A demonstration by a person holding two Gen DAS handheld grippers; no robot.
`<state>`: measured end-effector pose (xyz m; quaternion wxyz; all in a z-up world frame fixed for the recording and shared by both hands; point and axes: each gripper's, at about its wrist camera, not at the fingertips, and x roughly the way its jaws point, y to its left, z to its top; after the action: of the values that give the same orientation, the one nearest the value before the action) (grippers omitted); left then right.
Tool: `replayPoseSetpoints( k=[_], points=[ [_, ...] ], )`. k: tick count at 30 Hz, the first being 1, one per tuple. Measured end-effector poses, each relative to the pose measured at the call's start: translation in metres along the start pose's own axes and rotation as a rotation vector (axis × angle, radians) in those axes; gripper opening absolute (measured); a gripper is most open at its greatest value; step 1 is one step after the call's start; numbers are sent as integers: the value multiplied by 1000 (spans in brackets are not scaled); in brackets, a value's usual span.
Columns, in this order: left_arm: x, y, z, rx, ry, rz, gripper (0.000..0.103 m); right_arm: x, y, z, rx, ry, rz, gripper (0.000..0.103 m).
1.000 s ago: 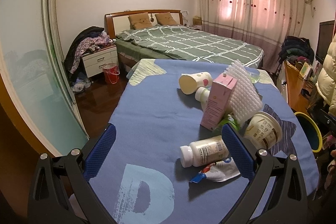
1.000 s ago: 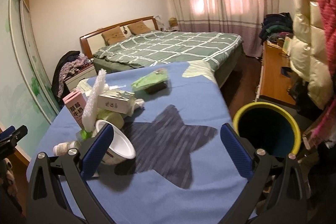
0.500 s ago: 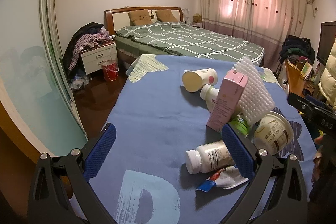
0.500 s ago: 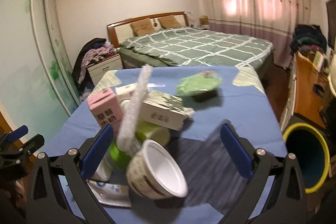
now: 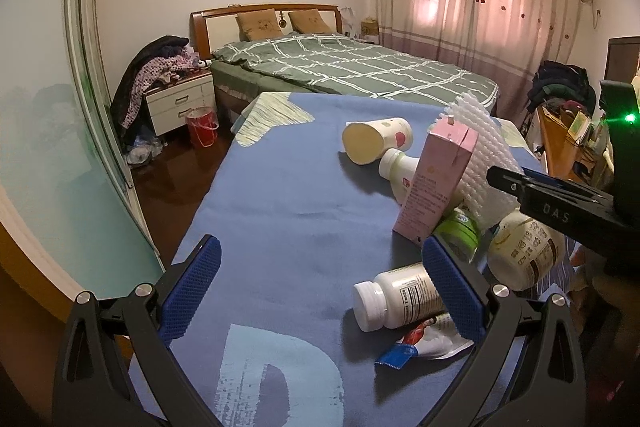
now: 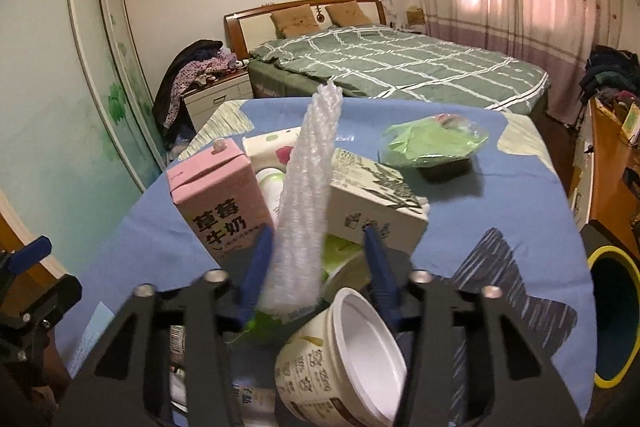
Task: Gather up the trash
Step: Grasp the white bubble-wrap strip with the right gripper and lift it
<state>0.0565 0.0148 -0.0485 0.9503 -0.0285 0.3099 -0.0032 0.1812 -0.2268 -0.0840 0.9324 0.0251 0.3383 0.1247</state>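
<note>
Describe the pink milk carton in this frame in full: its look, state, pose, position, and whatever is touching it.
The pink milk carton is a small paperboard box with dark Chinese lettering, fine print on one side and a folded gable top with a small nub. It stands roughly upright, leaning a little, on the blue tablecloth at the edge of the trash pile. White foam netting rises close beside it; a green-lidded container sits at its base. No gripper holds it; the right gripper is closing around the netting instead.

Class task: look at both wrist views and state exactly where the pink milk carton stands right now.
The pink milk carton stands upright on the blue tablecloth, left of the white foam netting in the right wrist view, in front of the tipped paper cup.
</note>
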Motion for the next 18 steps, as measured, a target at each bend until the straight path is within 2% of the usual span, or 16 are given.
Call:
replayPoseSetpoints(
  k=[1,4,12,18],
  points=[
    [1,0,0,-1,-6,-2,99,0,-1,-1,5,4,9,21],
    [1,-1,0,-2,-8,-8,99,-1,-4,0,13,-5,30,15],
    [1,-6,-1,5,-16,-22,99,-31,-6,5,30,-91,39,14],
    [-1,-13,-1,17,-19,-41,99,-55,-24,6,79,-146,32,14]
  ],
)
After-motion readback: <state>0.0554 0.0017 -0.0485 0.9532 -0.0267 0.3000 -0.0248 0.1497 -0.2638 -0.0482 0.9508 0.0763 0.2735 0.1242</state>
